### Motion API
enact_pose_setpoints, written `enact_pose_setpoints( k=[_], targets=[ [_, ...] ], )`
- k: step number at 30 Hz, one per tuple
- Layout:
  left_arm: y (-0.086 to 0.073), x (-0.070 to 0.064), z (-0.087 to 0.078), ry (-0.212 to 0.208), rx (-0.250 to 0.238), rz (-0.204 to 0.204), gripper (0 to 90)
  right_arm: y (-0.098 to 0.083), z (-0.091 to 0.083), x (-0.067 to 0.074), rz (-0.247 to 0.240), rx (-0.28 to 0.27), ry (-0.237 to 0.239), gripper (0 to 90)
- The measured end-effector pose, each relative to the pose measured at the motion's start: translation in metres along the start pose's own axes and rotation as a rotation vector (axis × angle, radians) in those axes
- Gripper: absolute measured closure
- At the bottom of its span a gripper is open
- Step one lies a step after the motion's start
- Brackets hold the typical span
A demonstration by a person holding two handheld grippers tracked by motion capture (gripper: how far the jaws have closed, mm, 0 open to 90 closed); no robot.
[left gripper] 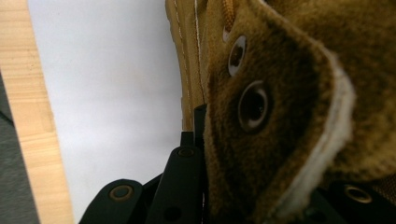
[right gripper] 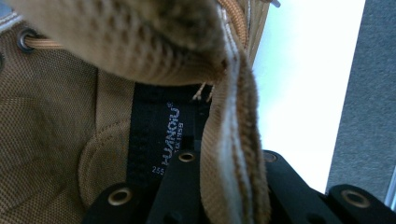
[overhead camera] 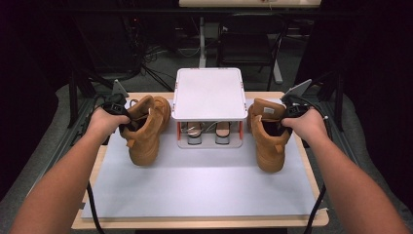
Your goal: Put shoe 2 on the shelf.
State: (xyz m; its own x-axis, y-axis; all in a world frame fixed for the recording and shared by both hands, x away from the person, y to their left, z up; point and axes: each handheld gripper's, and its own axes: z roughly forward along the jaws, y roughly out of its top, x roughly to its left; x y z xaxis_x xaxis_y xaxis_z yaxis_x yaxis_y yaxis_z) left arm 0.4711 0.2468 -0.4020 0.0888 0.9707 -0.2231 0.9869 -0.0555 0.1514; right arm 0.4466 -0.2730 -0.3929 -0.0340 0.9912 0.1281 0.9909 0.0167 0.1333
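Two tan suede boots are held above the pale grey mat (overhead camera: 195,185). The left boot (overhead camera: 146,129) hangs tilted from my left gripper (overhead camera: 119,116), whose jaws are shut on its ankle collar (left gripper: 280,140); one black jaw lies against the collar's outer side near the eyelets. The right boot (overhead camera: 268,139) is gripped the same way by my right gripper (overhead camera: 287,117), its jaws pinching the collar edge (right gripper: 233,154) beside the black size label (right gripper: 163,135) inside the boot.
A white shoe rack (overhead camera: 209,95) with a flat top stands at the back middle; a pair of shoes (overhead camera: 209,134) sits on its lower shelf between the boots. The wooden table edge (overhead camera: 195,224) borders the mat. A chair and cables stand behind.
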Motion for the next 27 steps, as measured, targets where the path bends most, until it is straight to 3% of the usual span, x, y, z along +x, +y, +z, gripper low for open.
enact_pose_setpoints(
  k=[8, 19, 27],
  targets=[
    [0.010, -0.003, 0.005, -0.004, -0.016, -0.055, 86.2, 0.021, 0.002, -0.002, 0.045, -0.021, 0.031, 86.3],
    [0.021, -0.005, -0.001, -0.008, -0.049, -0.112, 86.0, 0.042, -0.004, -0.004, 0.069, -0.062, -0.015, 86.2],
    [0.028, -0.002, 0.001, -0.020, -0.034, -0.137, 86.1, 0.048, -0.010, 0.000, 0.083, -0.063, -0.015, 86.1]
  ],
)
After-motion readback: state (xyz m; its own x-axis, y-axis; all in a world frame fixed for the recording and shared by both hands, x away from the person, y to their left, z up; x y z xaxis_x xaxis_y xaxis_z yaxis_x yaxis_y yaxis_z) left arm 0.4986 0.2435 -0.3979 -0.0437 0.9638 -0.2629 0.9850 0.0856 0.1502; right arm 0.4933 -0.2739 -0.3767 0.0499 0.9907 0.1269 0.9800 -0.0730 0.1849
